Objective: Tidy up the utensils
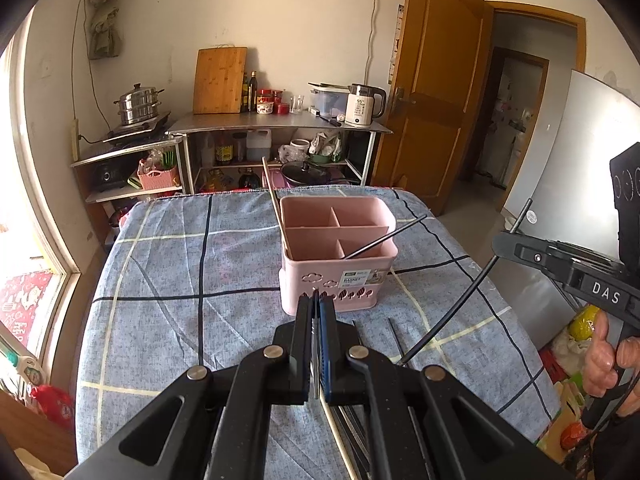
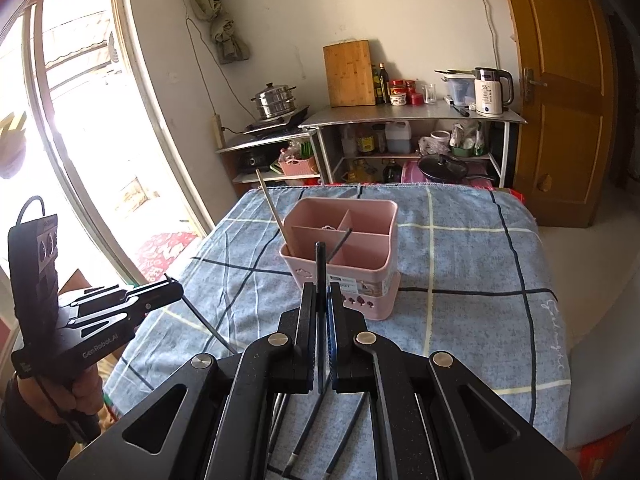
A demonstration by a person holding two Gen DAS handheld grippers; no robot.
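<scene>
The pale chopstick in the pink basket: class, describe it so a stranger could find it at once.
Start at the table under the blue checked cloth, then find the pink divided basket near its middle. The pale chopstick leans out of the basket's left compartment, rising above the rim. Its neighbour, a dark chopstick, slants out to the right instead.

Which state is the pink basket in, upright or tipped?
Upright. The pink basket stands flat on the checked cloth, open top up, with a black chopstick leaning inside a compartment.
</scene>
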